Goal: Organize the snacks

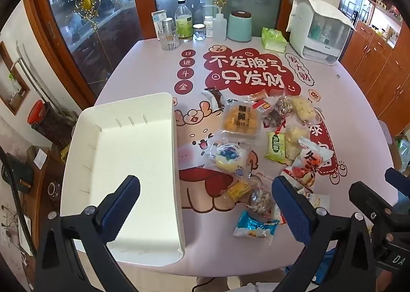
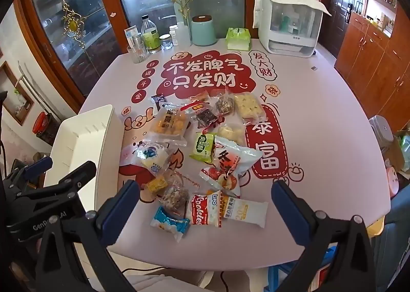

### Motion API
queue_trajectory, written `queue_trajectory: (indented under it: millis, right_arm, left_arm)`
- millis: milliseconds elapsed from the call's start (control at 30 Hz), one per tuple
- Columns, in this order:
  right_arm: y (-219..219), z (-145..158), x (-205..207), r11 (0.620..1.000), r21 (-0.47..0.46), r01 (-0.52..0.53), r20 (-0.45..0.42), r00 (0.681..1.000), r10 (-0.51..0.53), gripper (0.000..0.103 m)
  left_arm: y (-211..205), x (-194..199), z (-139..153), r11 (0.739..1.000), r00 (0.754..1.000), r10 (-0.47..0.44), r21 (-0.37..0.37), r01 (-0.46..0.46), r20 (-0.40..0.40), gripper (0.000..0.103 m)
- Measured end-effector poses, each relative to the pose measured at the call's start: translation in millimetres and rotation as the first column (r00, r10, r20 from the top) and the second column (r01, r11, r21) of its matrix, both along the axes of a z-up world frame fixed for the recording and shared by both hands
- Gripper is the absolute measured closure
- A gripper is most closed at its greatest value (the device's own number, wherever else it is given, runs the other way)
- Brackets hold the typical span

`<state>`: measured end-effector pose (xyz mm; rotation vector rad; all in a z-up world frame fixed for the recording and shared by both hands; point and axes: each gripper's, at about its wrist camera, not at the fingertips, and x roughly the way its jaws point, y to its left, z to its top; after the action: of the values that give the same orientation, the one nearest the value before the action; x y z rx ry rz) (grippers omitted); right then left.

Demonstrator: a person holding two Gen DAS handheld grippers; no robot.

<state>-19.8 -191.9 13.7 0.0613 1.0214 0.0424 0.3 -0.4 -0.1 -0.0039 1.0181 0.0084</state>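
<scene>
An empty white bin (image 1: 133, 163) stands at the table's near left edge, seen again in the right wrist view (image 2: 84, 148). Several wrapped snacks lie in a loose pile on the pink printed tablecloth (image 1: 340, 102), among them a yellow pastry pack (image 1: 241, 120), a green packet (image 1: 276, 147), a red-and-white bag (image 2: 228, 163) and a blue-white packet (image 2: 169, 222). My left gripper (image 1: 206, 204) hangs open above the bin's right wall, nothing between its fingers. Over the near end of the pile my right gripper (image 2: 205, 210) is open too, holding nothing. The left gripper also shows at the left edge (image 2: 46, 179).
Along the far edge stand a drinking glass (image 1: 169, 39), bottles and jars (image 1: 183, 21), a teal canister (image 1: 239, 26), a green tissue pack (image 1: 273, 39) and a white covered dispenser (image 1: 320, 33). Glass doors rise behind; wooden cabinets (image 2: 379, 66) line the right.
</scene>
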Motion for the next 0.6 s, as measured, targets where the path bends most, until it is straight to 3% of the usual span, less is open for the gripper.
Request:
queue_trajectory:
  millis: [300,600]
  right_arm:
    - [5,-4,-6,1.000,0.001,0.004,0.008,1.000,-0.004,0.000]
    - [6,-9,-9,0.999,0.005,0.048,-0.020,0.999,-0.048,0.000]
  left_arm:
    - [6,-7,-17,0.999,0.999,-0.033,-0.009,0.033,-0.015,0.001]
    - [4,0,-7,0.997,0.998,-0.070,-0.032,0.070,-0.008,0.001]
